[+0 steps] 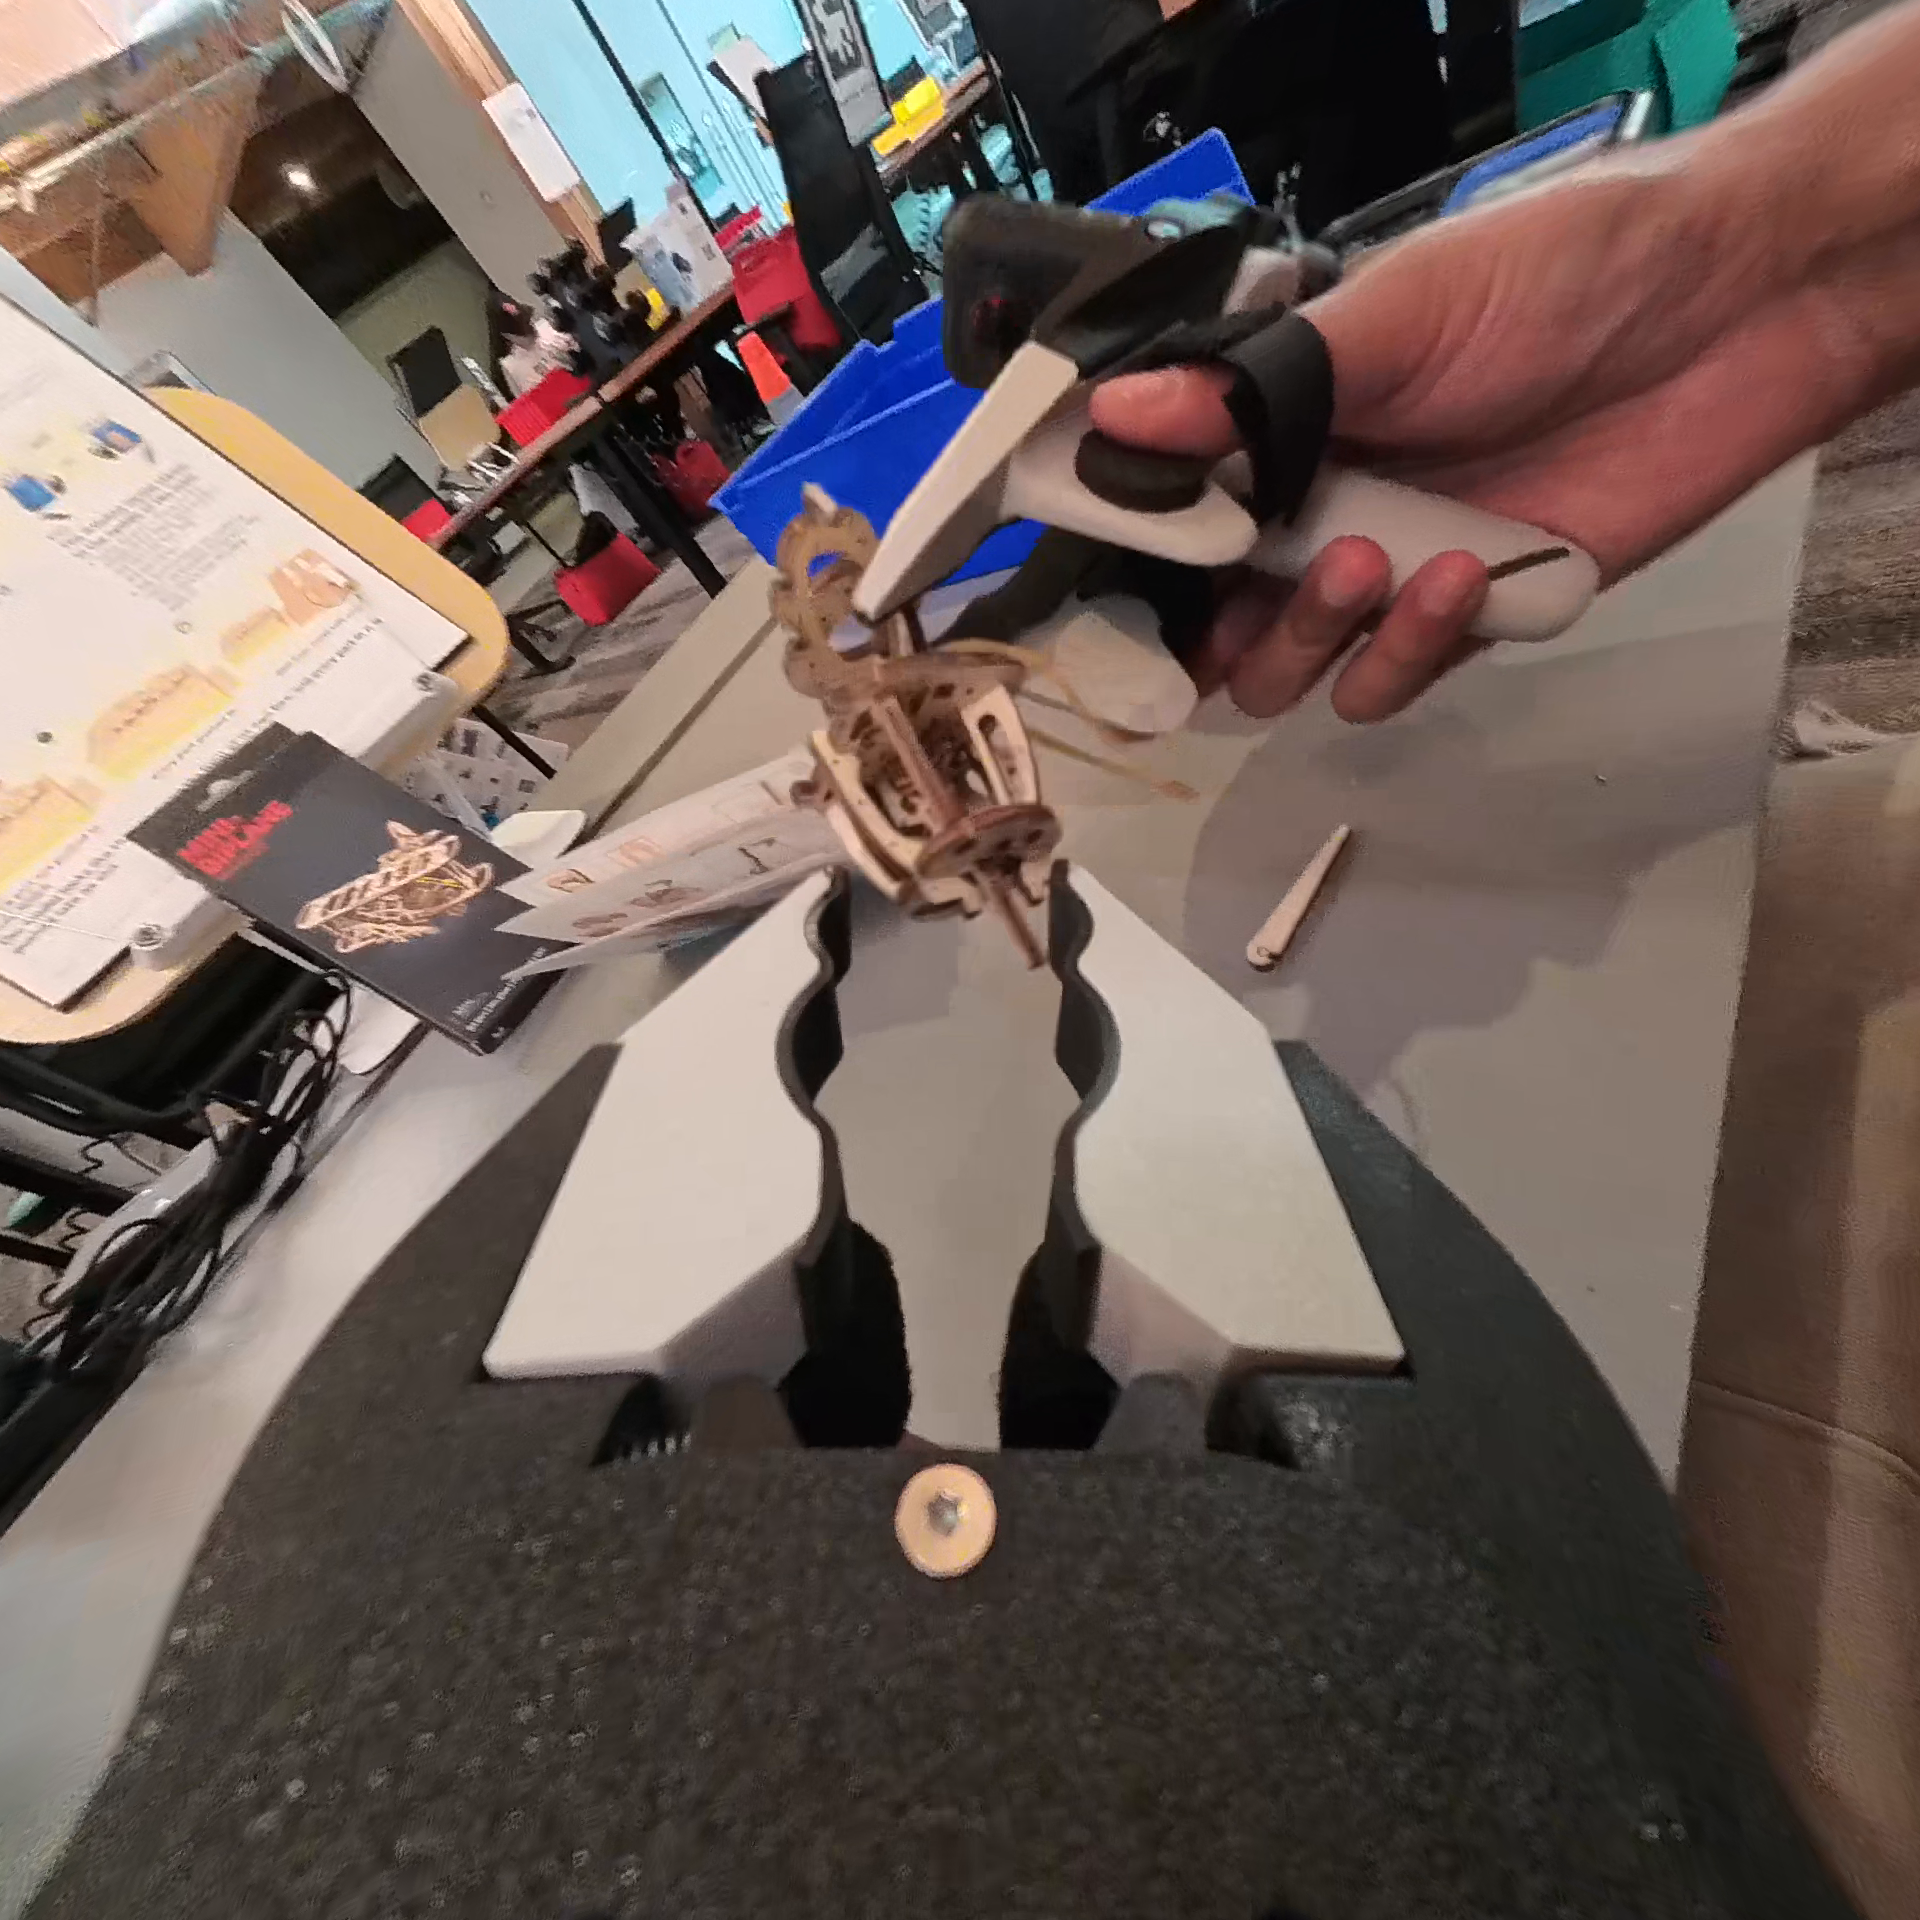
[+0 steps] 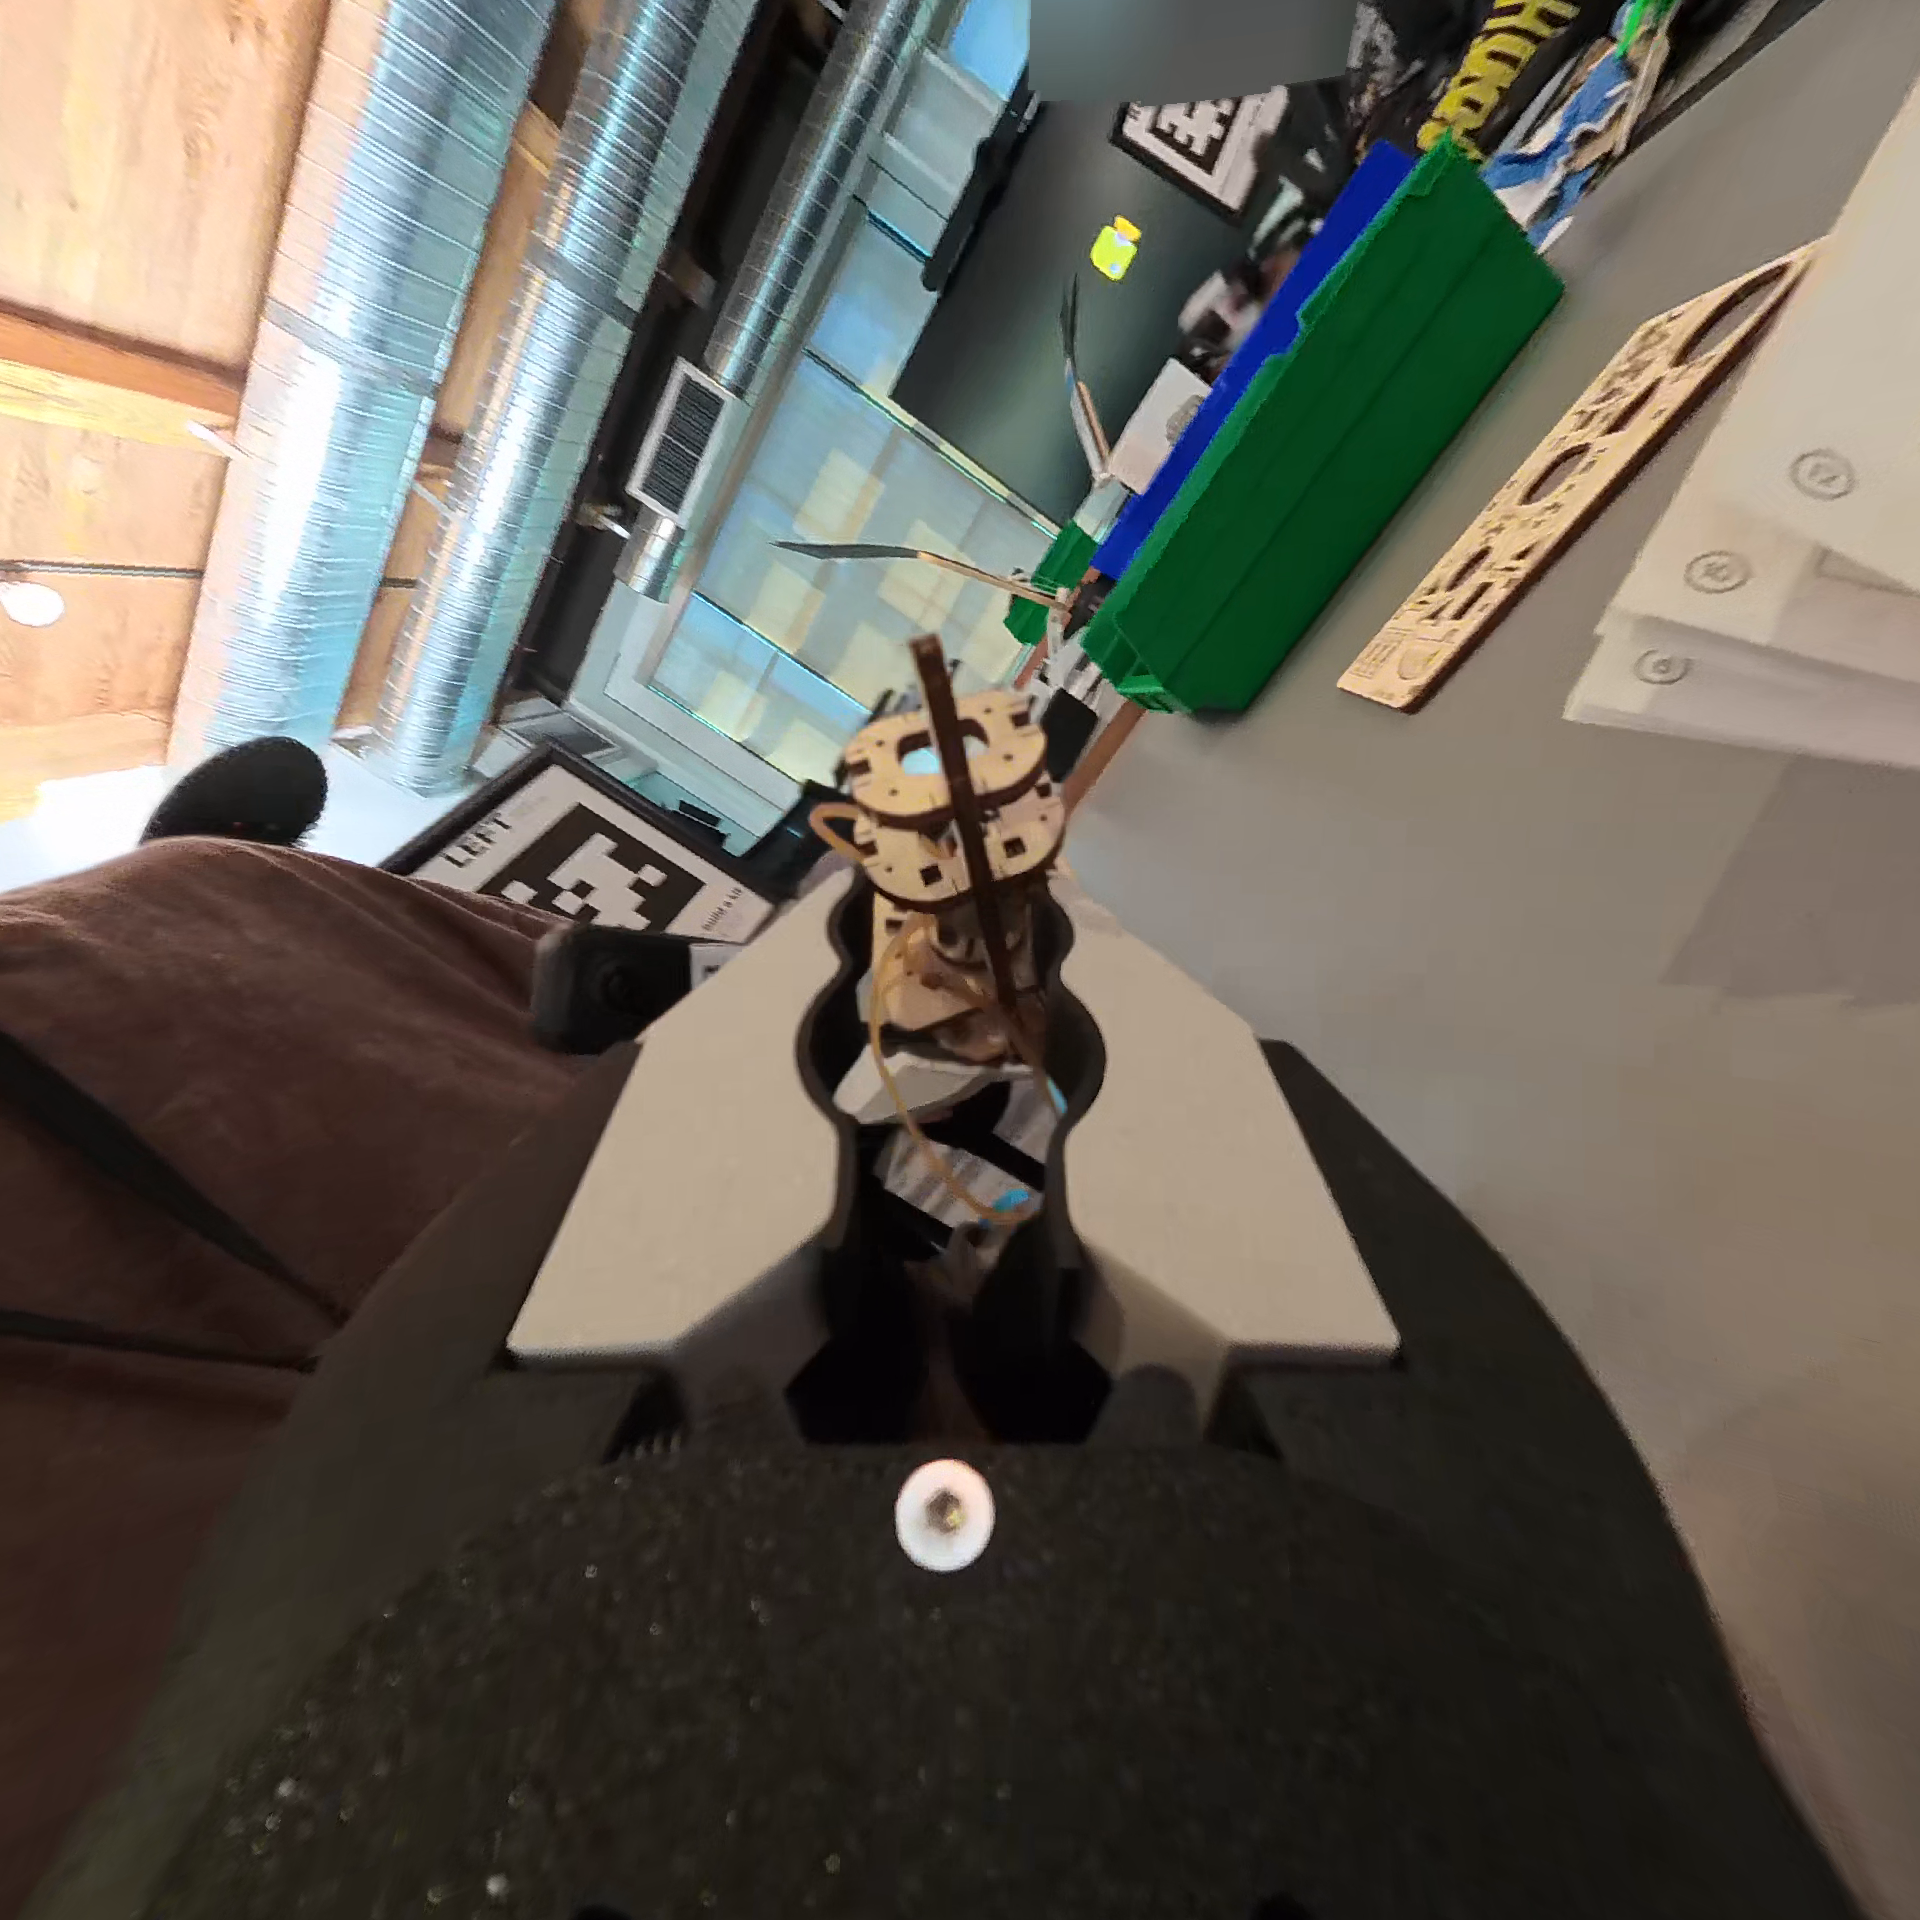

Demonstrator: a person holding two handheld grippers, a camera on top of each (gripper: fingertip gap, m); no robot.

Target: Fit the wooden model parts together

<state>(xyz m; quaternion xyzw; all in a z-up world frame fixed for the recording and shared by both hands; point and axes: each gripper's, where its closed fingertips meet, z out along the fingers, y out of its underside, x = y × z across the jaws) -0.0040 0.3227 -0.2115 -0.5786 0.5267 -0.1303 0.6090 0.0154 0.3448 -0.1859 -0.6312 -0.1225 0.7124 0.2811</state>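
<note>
A pale wooden model [image 1: 914, 769] with gears, discs and a rubber band hangs tilted in the air above the grey table [image 1: 1455, 935]. My right gripper [image 1: 987, 655], held by a hand [image 1: 1558, 364], comes in from the upper right and is shut on the model's upper part. In the right wrist view the model [image 2: 945, 810] sits between the right gripper's [image 2: 951, 904] fingers, with a dark strip sticking out. My left gripper [image 1: 951, 883] has its jaws apart with the model's lower end between the tips. I cannot tell whether they touch it.
A loose wooden stick [image 1: 1299, 899] lies on the table to the right. An instruction sheet [image 1: 675, 862], a black package card [image 1: 343, 883] and a board [image 1: 156, 623] lie left. A blue bin [image 1: 914, 416] stands behind. A wooden parts sheet [image 2: 1558, 468], a green bin [image 2: 1320, 468] and a brown sleeve [image 2: 208, 1039] show in the right wrist view. The grippers' ends are close to 4 cm from one another.
</note>
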